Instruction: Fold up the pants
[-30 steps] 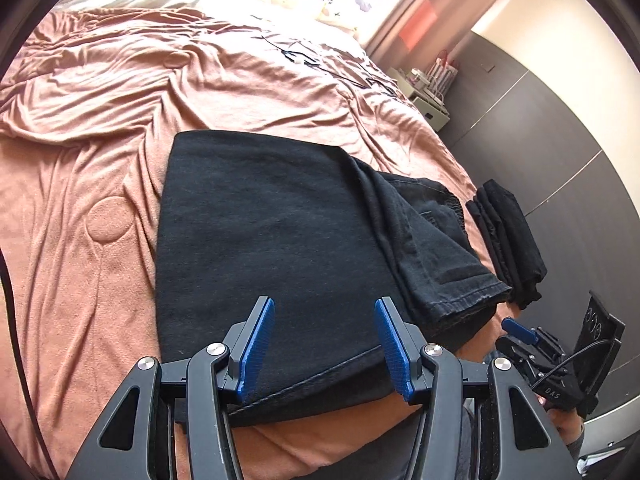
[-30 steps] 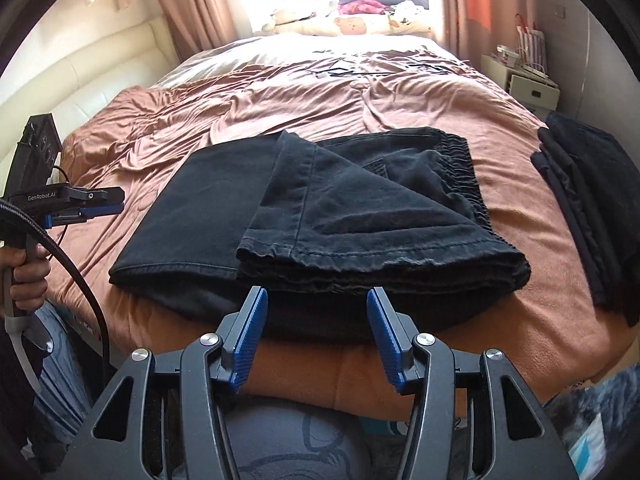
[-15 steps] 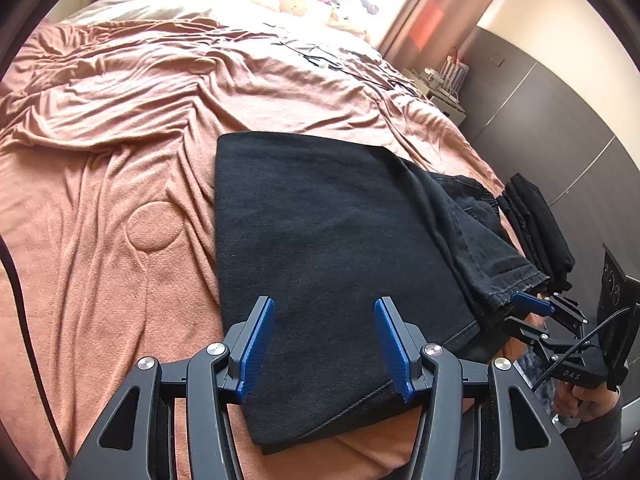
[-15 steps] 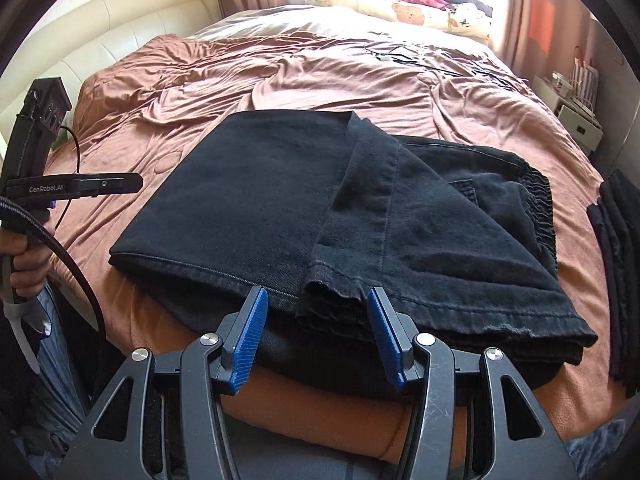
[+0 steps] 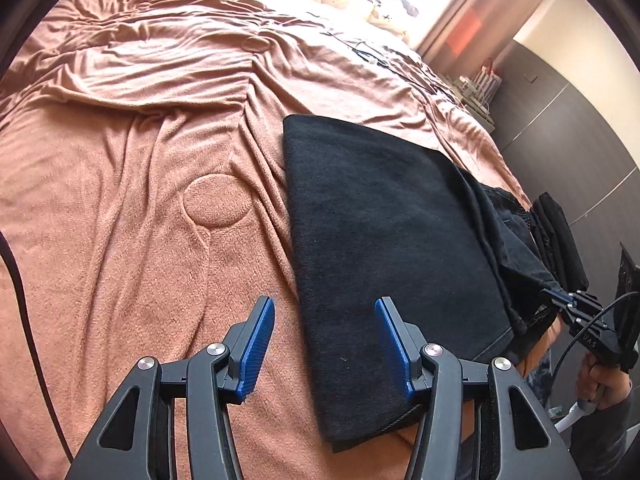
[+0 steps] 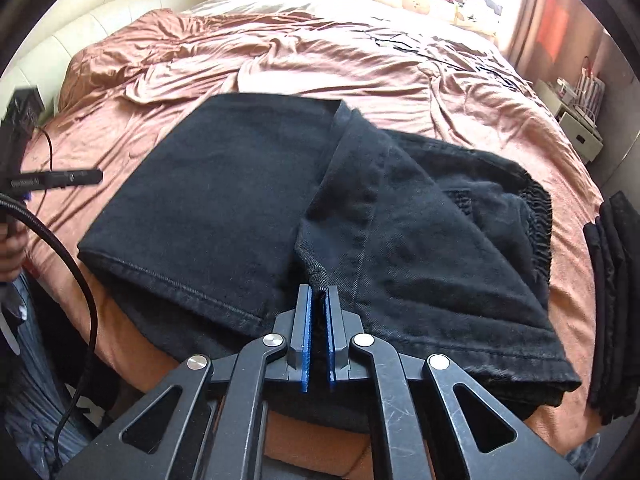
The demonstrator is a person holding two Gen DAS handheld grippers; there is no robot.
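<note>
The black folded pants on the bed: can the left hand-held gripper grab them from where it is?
Probably yes: the left hand-held gripper is open over the black folded pants' near edge, nothing between.

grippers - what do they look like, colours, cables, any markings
Both the left gripper and right gripper have black angular linkage arms with triangular cutouts, silver pivot screws and ribbed blue finger pads. A black cable trails from the left one, whose side carries small white lettering, too blurred to read.
</note>
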